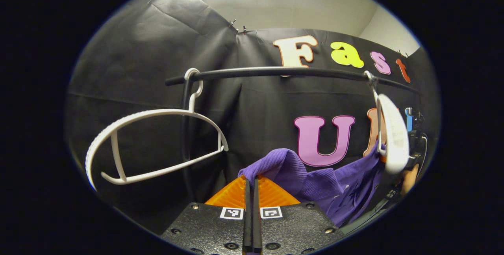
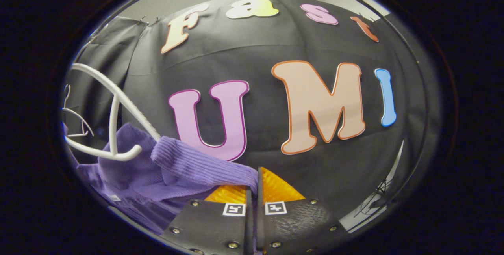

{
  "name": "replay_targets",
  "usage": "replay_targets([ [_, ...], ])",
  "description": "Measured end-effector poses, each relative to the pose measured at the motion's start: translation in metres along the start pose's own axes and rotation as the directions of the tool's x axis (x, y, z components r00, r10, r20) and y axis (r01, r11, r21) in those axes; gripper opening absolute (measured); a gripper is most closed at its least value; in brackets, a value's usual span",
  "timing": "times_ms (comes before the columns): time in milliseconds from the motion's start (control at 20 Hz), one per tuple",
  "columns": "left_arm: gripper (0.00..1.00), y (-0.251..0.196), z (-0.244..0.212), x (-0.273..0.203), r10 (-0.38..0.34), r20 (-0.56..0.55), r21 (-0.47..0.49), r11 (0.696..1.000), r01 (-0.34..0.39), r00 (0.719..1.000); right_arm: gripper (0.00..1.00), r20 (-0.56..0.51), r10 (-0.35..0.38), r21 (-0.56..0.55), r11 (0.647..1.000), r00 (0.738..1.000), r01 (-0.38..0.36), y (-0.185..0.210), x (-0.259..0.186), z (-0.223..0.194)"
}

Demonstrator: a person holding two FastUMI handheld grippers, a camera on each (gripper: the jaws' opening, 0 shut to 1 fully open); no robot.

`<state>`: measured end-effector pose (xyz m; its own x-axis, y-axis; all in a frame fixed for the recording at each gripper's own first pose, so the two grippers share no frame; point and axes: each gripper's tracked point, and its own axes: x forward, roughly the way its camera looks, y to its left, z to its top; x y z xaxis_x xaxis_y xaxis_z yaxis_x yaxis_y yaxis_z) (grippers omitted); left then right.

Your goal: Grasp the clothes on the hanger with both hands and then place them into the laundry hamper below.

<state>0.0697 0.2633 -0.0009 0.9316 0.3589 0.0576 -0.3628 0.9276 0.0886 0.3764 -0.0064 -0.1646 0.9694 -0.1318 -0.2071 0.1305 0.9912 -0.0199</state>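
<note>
In the left gripper view, we see the left gripper (image 1: pixel 252 186) clenched, its fingers (image 1: pixel 247 207) pinching a ribbed edge of the purple garment (image 1: pixel 334 186) at their tips. From there the cloth stretches away to the fingers' right, its long axis running roughly sideways toward a white hanger (image 1: pixel 393 136) seen edge-on. Beyond the fingers a black rail (image 1: pixel 283 71) crosses overhead; a second, bare white hanger (image 1: pixel 157 144) hangs from it, up and left of the fingertips.

In the right gripper view, the right gripper (image 2: pixel 254 186) is likewise clamped on the garment (image 2: pixel 197 168), which trails left and away toward the white hanger (image 2: pixel 118 117).
</note>
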Motion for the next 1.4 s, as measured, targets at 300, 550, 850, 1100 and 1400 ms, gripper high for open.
replay_targets([
  [300,0.0,-0.005,-0.038,-0.011,-0.012,-0.058,0.004,1.0,0.012,0.998,0.04,-0.052,0.001,0.036,0.999,0.999,0.001,0.002,-0.026,-0.044],
  [550,0.01,-0.011,-0.065,-0.027,-0.009,-0.113,0.007,1.0,0.01,0.994,0.04,-0.096,0.023,0.07,0.997,0.995,-0.017,0.002,-0.06,-0.082],
  [850,0.02,-0.017,-0.068,-0.049,0.017,-0.072,0.038,0.999,-0.015,0.997,0.04,-0.056,0.056,0.121,0.991,0.997,-0.049,0.002,-0.116,-0.077],
  [1100,0.02,-0.043,-0.073,-0.061,-0.026,-0.052,0.025,0.999,0.027,0.998,0.04,-0.022,0.118,0.132,0.985,0.993,-0.114,0.019,-0.166,-0.07],
  [1400,0.02,-0.083,-0.086,-0.062,-0.116,-0.08,0.042,0.992,0.12,0.99,0.04,-0.001,0.138,0.111,0.984,0.99,-0.137,0.033,-0.209,-0.067],
])
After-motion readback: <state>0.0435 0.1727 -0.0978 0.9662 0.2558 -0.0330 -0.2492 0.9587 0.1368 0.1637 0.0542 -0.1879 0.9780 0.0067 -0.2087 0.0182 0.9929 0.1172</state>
